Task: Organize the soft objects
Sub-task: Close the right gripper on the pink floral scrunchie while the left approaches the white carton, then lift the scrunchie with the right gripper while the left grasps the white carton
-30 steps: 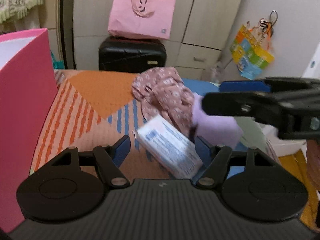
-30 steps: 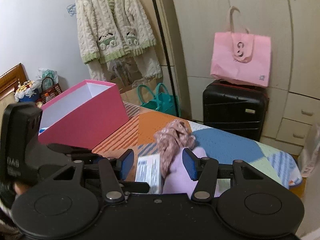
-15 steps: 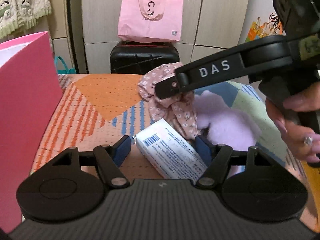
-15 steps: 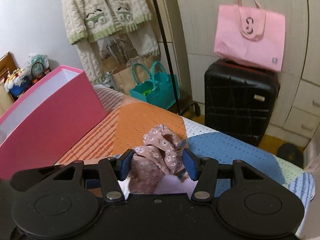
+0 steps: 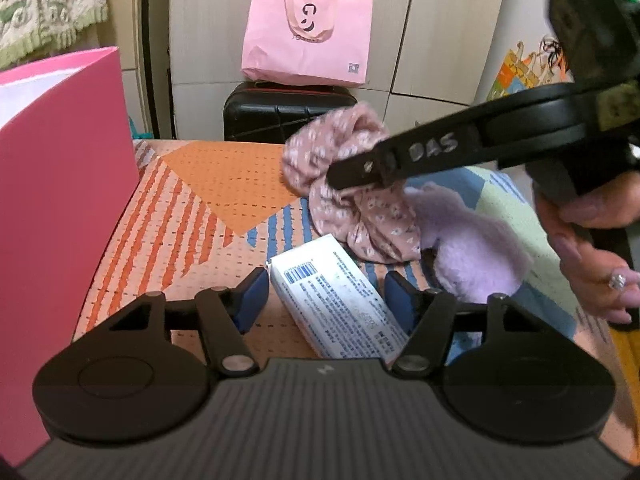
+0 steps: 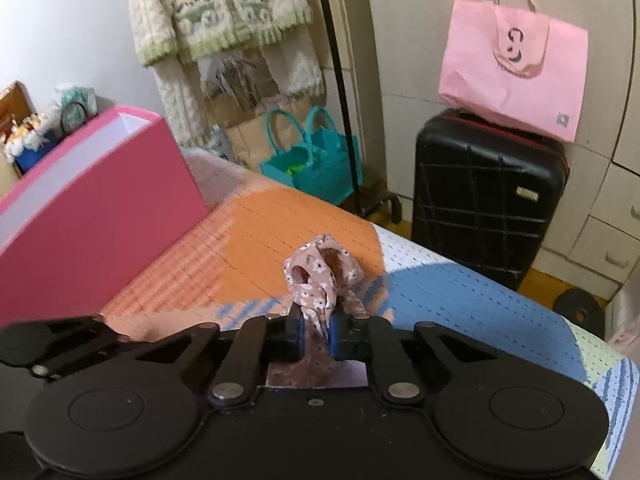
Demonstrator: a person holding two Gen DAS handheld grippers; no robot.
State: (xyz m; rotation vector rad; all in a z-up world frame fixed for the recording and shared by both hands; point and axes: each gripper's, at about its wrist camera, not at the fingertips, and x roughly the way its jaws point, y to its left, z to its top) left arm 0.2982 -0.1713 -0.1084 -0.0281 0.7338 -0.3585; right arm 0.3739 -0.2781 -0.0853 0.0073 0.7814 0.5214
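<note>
A pink floral cloth [image 5: 352,196] lies bunched on the patterned bed cover [image 5: 224,176], with a lilac fluffy item [image 5: 472,240] to its right. My right gripper [image 6: 316,330] is shut on the floral cloth [image 6: 320,280]; in the left wrist view its black finger [image 5: 404,156] reaches in from the right and pinches the cloth's top. My left gripper [image 5: 326,298] is open, low over the cover, with a white printed box [image 5: 340,296] lying between its fingers. A large pink box [image 5: 60,208] stands open at the left; it also shows in the right wrist view [image 6: 100,208].
A black suitcase [image 6: 488,200] with a pink tote bag [image 6: 516,64] on it stands beyond the bed. Teal bags [image 6: 312,160] and hanging knitwear [image 6: 224,12] are by the wall. White cabinet doors [image 5: 440,28] fill the back.
My right gripper has closed on the floral cloth, which it straddled open half a second ago. My left gripper has stayed open around the white box.
</note>
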